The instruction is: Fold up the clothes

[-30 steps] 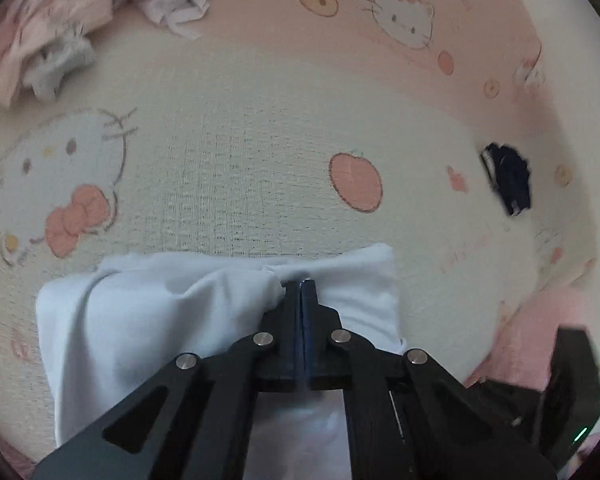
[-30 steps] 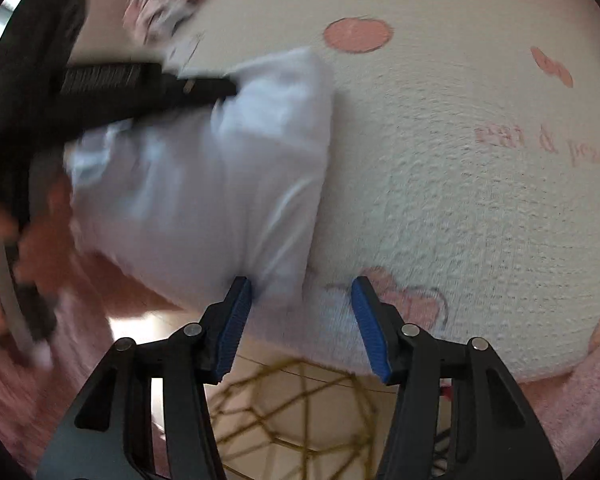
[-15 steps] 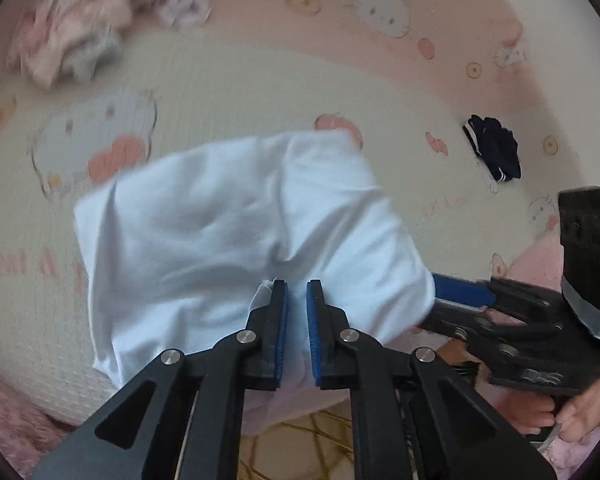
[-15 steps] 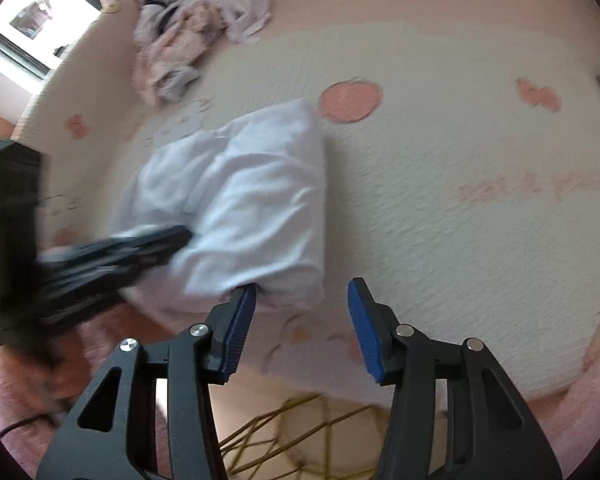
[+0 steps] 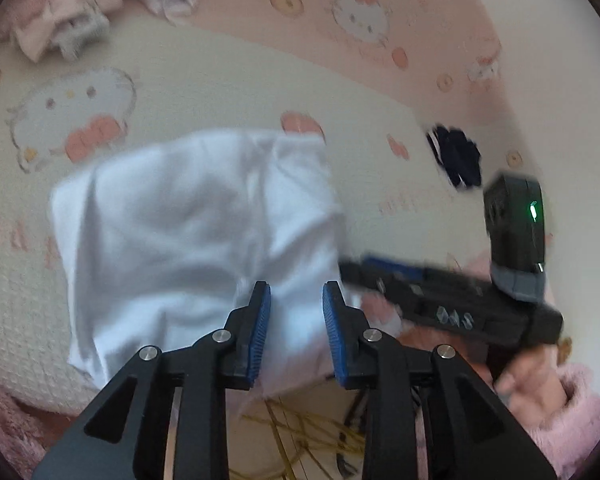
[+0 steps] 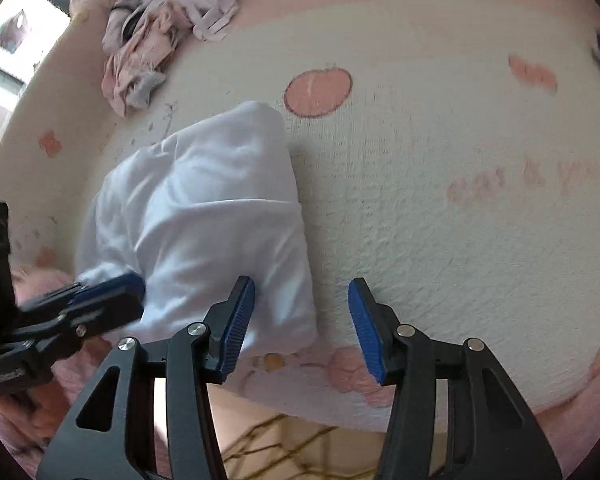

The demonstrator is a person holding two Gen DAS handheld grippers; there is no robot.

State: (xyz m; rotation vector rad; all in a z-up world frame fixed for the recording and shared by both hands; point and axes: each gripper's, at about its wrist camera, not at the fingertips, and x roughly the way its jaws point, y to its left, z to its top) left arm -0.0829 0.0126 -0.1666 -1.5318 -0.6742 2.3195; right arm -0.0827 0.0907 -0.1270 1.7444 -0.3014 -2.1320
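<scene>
White folded garment (image 5: 196, 232) lies at the near edge of the bedspread (image 6: 440, 220), just ahead of left gripper (image 5: 296, 312) and left of right gripper (image 6: 302, 320), both with jaws apart, gripping nothing.

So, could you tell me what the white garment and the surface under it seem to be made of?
The white garment looks like thin, matte knit cotton: it drapes in soft creases with no sheen. The cover beneath looks like a woven or waffle-textured fabric with a visible grid of small bumps and printed pink cartoon motifs; the exact fibre is unclear.
</scene>
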